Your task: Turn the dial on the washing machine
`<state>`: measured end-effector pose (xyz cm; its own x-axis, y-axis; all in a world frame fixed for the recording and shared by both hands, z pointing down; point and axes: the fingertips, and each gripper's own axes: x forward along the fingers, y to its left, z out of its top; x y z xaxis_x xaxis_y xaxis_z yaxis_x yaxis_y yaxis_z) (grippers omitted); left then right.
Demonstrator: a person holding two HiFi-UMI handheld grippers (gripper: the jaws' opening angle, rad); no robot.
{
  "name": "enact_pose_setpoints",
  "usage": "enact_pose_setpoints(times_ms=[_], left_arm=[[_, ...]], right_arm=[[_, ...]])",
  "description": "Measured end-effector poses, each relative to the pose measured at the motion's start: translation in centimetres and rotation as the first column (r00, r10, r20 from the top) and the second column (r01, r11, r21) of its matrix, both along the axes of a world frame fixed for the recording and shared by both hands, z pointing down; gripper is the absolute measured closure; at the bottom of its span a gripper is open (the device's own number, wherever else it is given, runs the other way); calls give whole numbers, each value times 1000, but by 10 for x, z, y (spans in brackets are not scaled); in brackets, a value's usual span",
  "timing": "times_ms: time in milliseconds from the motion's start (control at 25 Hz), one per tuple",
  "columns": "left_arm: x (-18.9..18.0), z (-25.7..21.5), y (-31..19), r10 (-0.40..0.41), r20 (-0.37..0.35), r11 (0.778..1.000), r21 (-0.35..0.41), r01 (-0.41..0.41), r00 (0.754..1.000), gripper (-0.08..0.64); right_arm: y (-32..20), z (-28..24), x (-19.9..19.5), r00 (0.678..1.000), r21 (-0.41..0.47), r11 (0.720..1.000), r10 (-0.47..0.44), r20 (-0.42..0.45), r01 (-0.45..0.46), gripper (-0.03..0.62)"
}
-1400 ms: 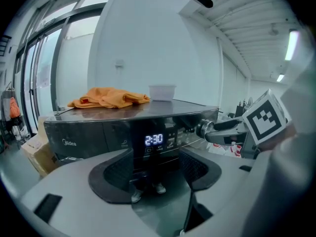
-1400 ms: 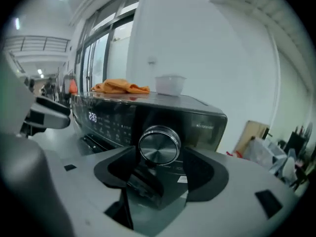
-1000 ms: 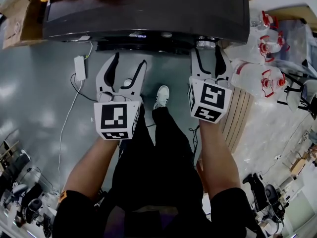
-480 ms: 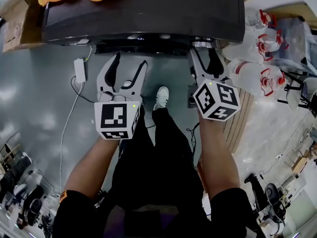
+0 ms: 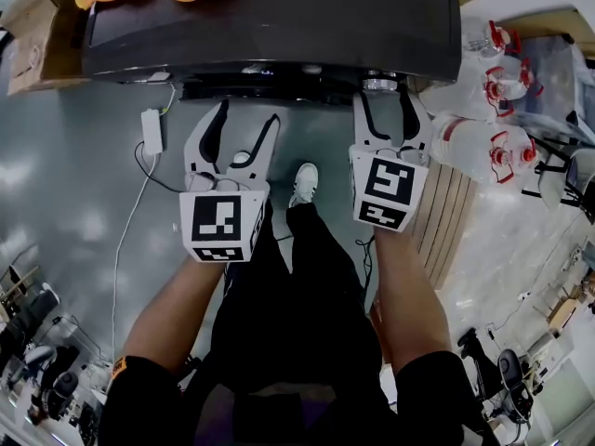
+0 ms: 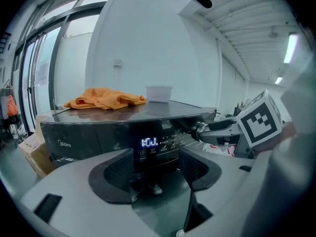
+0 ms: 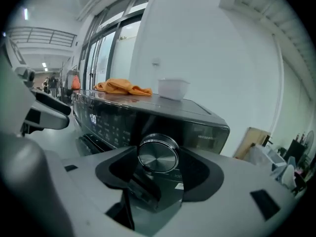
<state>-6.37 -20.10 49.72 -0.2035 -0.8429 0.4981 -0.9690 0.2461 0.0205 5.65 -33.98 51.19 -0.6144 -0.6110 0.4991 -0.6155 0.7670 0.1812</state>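
- The washing machine [image 5: 279, 26] is a dark, glossy box with a smooth flat top and a gently curved front panel.
- The dial [image 7: 158, 154] is one round knob of brushed metal with a bright rim, at the right end of that panel.
- The right tool [image 5: 386, 110] is clamped on the dial, with a dark ribbed pad on each side of it.
- The left tool [image 5: 244, 114] is held off the panel with its jaws apart and nothing between them.
- One lit display [image 6: 149, 142] glows pale blue.
- On the top lie one crumpled orange cloth [image 6: 106, 98] and one white, boxy tub [image 6: 159, 93].
- There are two tools, each with a marker cube.
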Motion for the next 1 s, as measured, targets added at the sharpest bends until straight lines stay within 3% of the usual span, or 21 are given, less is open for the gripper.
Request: enact_pose_setpoints(times_ms=[120,240,320,480,720,1000], left_arm=[[-1,-1,0,-3,-4,1000,1,3,1000,284],[0,-1,-1,-9,-18,1000,6,10,1000,284],[1,-1,-1,-7,-20,1000,7,7,1000,283],[2,-3,-3,-1,-17,1000,10,1,1000,284],[4,-10,-2,1,-8,1000,16,-1,1000,284],[13,-50,6,19,8,998,52,-19,1000,284]], right_arm=[[-3,1,5,986,-152,988,55,160,-30,318],[-7,1,10,918,-370,929,169,359,-26,318],[-9,2,11,900,-411,911,189,393,-11,318],[-7,2,9,926,-361,932,148,347,-14,314],[2,-6,10,975,-186,983,46,218,-5,314],[43,-60,11,979,-61,992,-99,176,111,326]])
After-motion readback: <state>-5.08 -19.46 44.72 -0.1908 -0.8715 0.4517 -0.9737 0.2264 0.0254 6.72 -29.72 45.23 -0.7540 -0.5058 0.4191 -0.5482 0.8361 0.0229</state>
